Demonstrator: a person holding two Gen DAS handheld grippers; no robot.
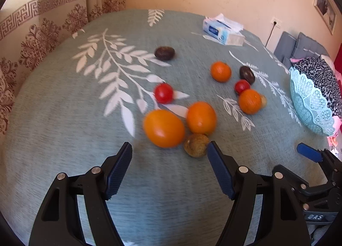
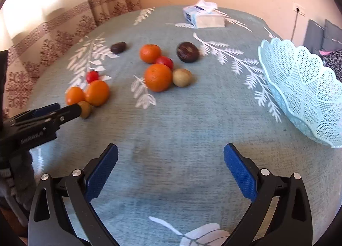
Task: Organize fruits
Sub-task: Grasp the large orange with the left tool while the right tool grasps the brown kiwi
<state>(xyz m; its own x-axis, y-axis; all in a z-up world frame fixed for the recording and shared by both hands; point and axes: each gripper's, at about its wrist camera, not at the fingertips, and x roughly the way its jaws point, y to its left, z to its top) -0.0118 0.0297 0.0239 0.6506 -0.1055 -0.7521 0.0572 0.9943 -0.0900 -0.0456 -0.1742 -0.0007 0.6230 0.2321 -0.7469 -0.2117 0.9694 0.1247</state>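
Several fruits lie loose on the teal leaf-print cloth (image 1: pixel 64 117). My left gripper (image 1: pixel 168 147) is open, low over the cloth, its tips just short of a large orange fruit (image 1: pixel 163 128). A brownish-green fruit (image 1: pixel 196 145) sits against its right fingertip, and a second orange fruit (image 1: pixel 201 117) lies behind. Farther off are a tomato (image 1: pixel 163 93), a dark fruit (image 1: pixel 164 53) and a cluster around an orange (image 2: pixel 158 77). My right gripper (image 2: pixel 171 147) stands open over bare cloth with nothing between its fingers. A light-blue lattice basket (image 2: pixel 303 87) stands empty at the right.
A tissue box (image 2: pixel 203 16) sits at the far edge of the table. Patterned curtains hang behind on the left. A grey seat with patterned fabric (image 1: pixel 320 70) is beyond the basket. Open cloth lies between the fruit cluster and the basket.
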